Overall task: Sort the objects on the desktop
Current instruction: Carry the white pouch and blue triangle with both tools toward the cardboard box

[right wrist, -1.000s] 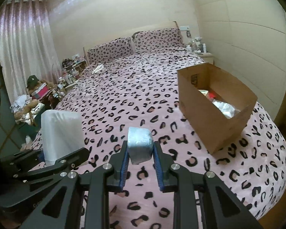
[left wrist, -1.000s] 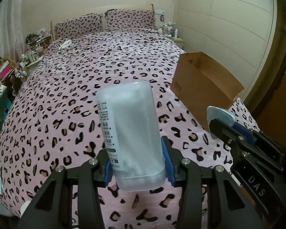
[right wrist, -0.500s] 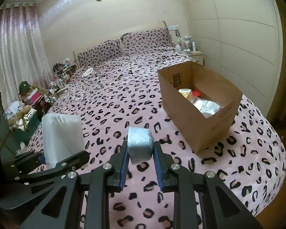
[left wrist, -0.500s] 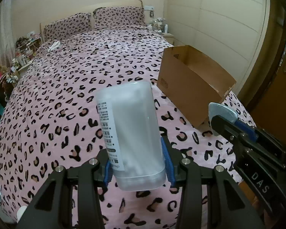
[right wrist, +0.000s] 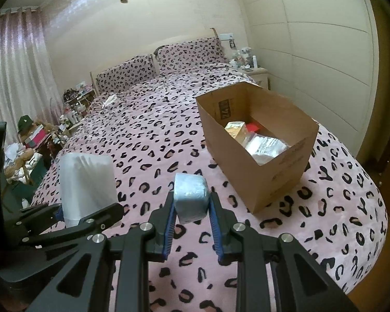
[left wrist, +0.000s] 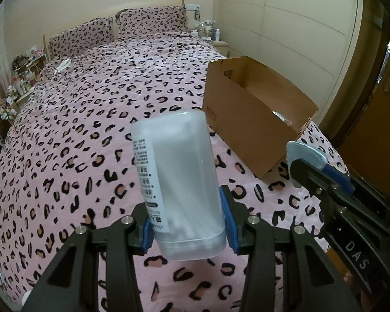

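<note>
My left gripper (left wrist: 186, 227) is shut on a frosted plastic cotton-swab container (left wrist: 179, 179) that stands upright between its blue pads, above the pink leopard-print bedspread (left wrist: 91, 135). My right gripper (right wrist: 191, 214) is shut on a small pale-blue wrapped packet (right wrist: 191, 197). An open cardboard box (right wrist: 278, 171) rests on the bed ahead and to the right of both grippers; it holds a yellow-orange carton, something red and a clear bag. In the right wrist view the left gripper with its container (right wrist: 87, 182) shows at lower left. The right gripper with the packet (left wrist: 305, 156) shows at the right of the left wrist view.
Two matching pillows (right wrist: 163, 62) lie at the headboard. A nightstand (right wrist: 256, 74) with bottles stands beyond the box beside panelled wardrobe doors. Cluttered shelves and toys (right wrist: 33, 140) fill the floor left of the bed by the curtain. A white cloth (left wrist: 63, 65) lies near the pillows.
Both grippers have moved forward over the bed with their loads; the cardboard box now looks larger and nearer in both views. Neither grip has changed.
</note>
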